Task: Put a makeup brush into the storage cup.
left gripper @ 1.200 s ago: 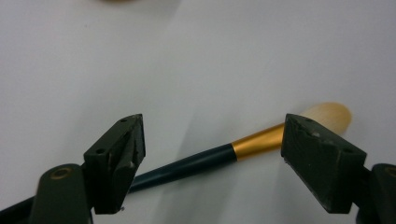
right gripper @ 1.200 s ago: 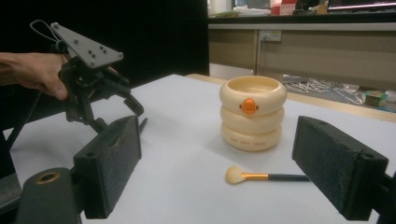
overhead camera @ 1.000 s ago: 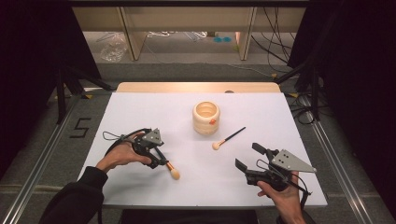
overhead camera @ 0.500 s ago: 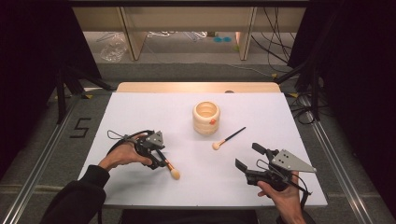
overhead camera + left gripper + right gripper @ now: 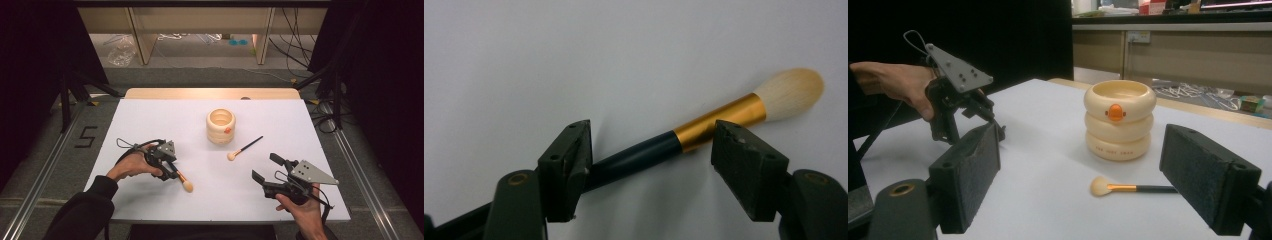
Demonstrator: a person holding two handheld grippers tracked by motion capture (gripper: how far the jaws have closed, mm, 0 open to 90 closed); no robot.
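Note:
A make-up brush [image 5: 184,182] [image 5: 719,117] with a dark handle, gold ferrule and pale bristles lies on the white table [image 5: 150,120] at front left. My left gripper [image 5: 172,175] [image 5: 651,135] is open and points down at it, one jaw on each side of the handle. My right gripper [image 5: 265,168] [image 5: 1083,150] stands open at front right with nothing between its jaws. Ahead of it lie a smaller brush [image 5: 244,148] [image 5: 1128,188] and a cream ringed cup [image 5: 220,126] [image 5: 1119,120] with an orange dot.
The right gripper view also takes in the left hand and its gripper [image 5: 990,117] across the table. A wooden strip [image 5: 210,93] runs along the table's far edge. Metal rails [image 5: 367,185] flank both sides, and a floor with cables lies beyond.

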